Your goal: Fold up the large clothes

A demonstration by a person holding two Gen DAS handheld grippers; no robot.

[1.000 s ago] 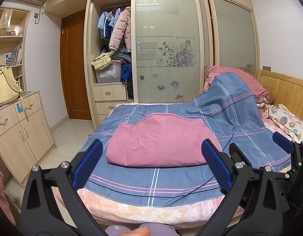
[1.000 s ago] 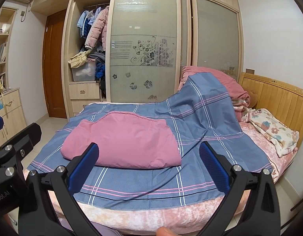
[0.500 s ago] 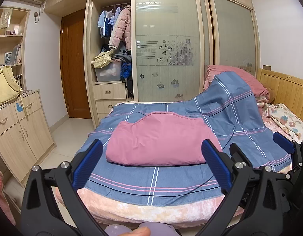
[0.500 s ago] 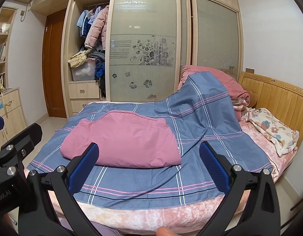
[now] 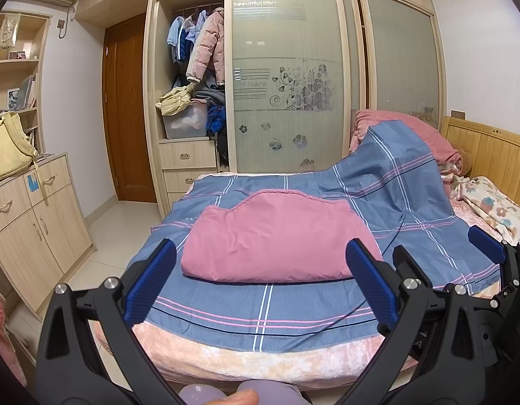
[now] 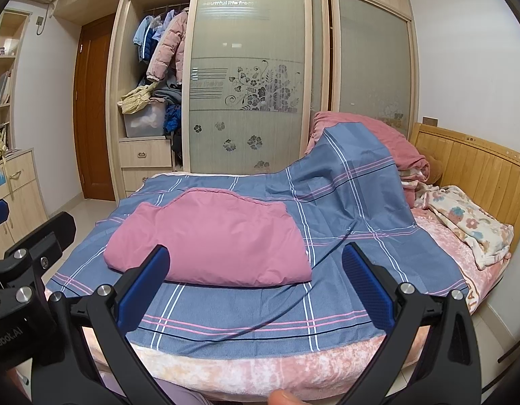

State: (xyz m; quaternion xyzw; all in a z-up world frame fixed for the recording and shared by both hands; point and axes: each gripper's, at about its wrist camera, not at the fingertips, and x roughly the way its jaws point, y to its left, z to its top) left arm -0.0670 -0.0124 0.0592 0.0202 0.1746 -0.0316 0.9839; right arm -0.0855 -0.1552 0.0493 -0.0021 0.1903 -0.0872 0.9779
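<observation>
A folded pink garment (image 5: 277, 236) is seen lying flat near the middle of a blue plaid sheet (image 5: 266, 307) spread over the bed (image 5: 260, 357). The left gripper (image 5: 260, 287) is held with its jaws spread wide and nothing between them, short of the near bed edge. The right gripper (image 6: 255, 290) is likewise gaping and empty. What appears to be a thin dark cord (image 6: 327, 253) is draped across the sheet, right of the garment.
</observation>
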